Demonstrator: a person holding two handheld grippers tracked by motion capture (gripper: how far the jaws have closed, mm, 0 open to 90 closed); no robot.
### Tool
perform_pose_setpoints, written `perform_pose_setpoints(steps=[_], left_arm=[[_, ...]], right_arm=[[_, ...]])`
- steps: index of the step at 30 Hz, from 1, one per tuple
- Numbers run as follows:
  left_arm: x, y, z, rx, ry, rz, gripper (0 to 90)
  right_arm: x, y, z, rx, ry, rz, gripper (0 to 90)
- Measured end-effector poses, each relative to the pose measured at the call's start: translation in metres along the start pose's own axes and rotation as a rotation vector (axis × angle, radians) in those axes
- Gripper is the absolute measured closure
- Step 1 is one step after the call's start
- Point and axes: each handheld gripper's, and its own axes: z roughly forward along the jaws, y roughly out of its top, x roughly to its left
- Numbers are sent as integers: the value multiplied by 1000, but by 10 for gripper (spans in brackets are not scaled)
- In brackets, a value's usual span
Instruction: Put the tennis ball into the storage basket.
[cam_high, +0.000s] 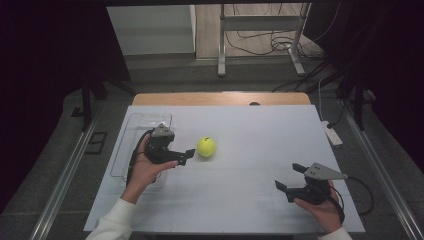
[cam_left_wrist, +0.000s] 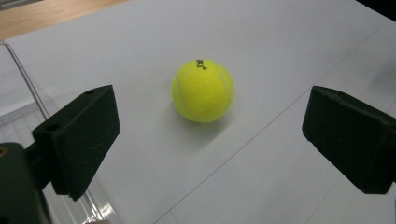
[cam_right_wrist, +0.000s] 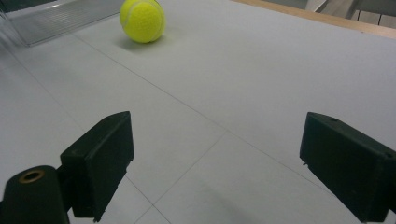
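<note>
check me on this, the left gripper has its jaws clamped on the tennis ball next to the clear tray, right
Not quite. In the left gripper view the left gripper has its jaws wide open, and the tennis ball lies free on the table ahead of them, touched by neither jaw. The clear tray is indeed nearby.

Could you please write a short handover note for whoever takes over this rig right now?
Left gripper: jaws wide open, empty, aimed at the tennis ball, just short of it.
Right gripper: open, empty, over the near right of the white mat.
Ball: sitting free on the mat, right of the clear tray, which looks empty.
Done: nothing gripped yet.
Left: probably close on the ball and place it, perhaps in the tray.
</note>
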Motion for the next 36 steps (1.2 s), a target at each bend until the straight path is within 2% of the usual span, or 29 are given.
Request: perform_pose_setpoints(steps=[16,27,36], left_arm=[[-2,8,13,30,-24,17,51],[-6,16,25,72,-32,47,52],[-6,25,33,87,-50,39,54]], right_arm=[[-1,-1,0,5,-4,5,105],[-1,-1,-1,3,-3,3,106],[-1,0,-1,1,-4,2,106]])
